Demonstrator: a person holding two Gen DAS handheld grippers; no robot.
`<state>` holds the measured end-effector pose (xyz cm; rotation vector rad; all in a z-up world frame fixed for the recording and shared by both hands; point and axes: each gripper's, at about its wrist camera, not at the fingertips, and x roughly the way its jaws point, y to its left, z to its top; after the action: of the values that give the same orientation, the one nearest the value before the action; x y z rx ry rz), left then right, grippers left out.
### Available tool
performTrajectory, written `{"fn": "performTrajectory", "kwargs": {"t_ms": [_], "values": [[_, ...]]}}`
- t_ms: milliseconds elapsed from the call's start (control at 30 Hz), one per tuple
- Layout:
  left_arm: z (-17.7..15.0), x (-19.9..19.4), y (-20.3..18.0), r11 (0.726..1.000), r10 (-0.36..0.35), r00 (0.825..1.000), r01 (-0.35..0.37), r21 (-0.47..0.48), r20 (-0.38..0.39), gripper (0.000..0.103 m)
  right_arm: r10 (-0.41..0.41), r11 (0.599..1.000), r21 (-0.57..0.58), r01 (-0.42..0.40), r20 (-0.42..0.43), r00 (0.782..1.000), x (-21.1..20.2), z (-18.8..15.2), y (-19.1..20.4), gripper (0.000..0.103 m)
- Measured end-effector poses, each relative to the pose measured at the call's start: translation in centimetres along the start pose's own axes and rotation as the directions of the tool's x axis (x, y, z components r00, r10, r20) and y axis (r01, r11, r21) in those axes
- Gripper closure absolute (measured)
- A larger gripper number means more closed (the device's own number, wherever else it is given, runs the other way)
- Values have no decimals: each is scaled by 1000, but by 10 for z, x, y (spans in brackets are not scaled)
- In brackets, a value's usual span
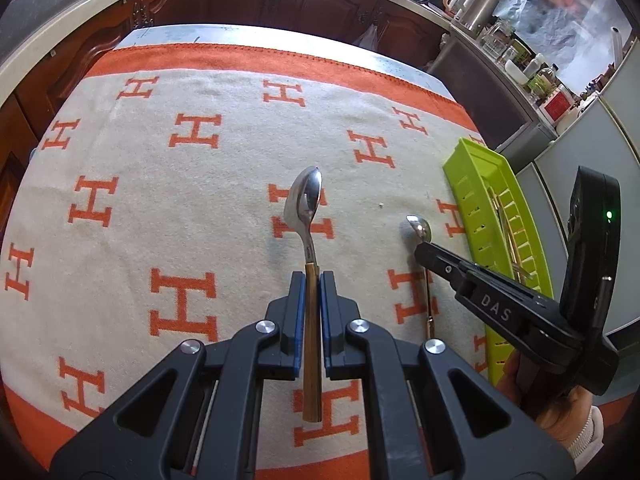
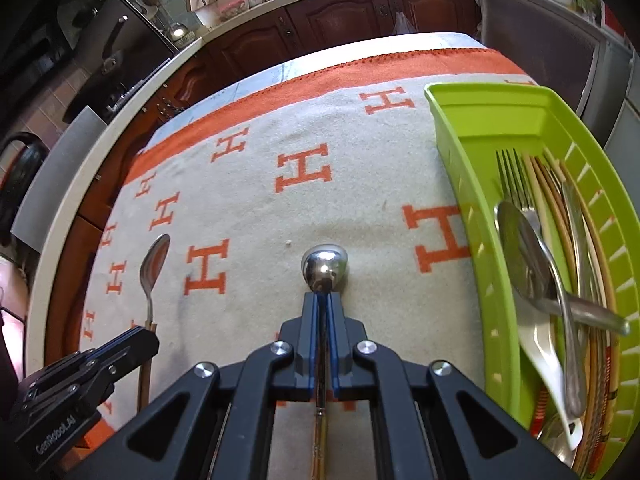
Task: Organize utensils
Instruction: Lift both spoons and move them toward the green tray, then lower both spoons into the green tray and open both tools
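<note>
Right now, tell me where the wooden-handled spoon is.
The wooden-handled spoon is clamped by its handle in the left claw, above the patterned cloth, left of the green tray.

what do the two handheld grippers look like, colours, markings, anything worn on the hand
Both grippers are matte black linkage frames with round silver pivot bolts and blue pads lining the fingers. The left gripper carries white "GenRobot.AI" lettering on its side. The right gripper shows "DAS" embossed on its arm and a small green light on its black rear housing. The hand holding it wears a white knitted cuff.
</note>
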<state>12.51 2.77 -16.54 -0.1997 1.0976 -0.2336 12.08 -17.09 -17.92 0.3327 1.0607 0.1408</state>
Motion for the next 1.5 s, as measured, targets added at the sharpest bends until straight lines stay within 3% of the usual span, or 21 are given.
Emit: {"fn": "performTrajectory", "kwargs": {"t_ms": [400,833,967,1200,1333,1500], "values": [[-6,-21,-40,996,-29,999,27,83,21,98,135,991,-4,-136,107,985,-60,-22,-11,99],[-10,-32,-89,982,-69,997,64,176,20,98,173,985,-54,-165,238,956,-123,-32,-22,100],[-6,-36,-115,972,-113,994,110,209,3,98,152,988,-33,-149,260,953,-147,-27,-37,100],[1,-26,-179,947,-178,983,182,264,-37,98,1,1000,-21,5,273,962,-178,-12,-66,100],[3,-7,-208,942,-191,979,204,267,-75,98,-85,996,-17,92,233,969,-171,-7,-81,100],[0,17,-223,949,-161,981,184,257,-106,98,-112,994,3,112,145,983,-143,-4,-97,98]]}}
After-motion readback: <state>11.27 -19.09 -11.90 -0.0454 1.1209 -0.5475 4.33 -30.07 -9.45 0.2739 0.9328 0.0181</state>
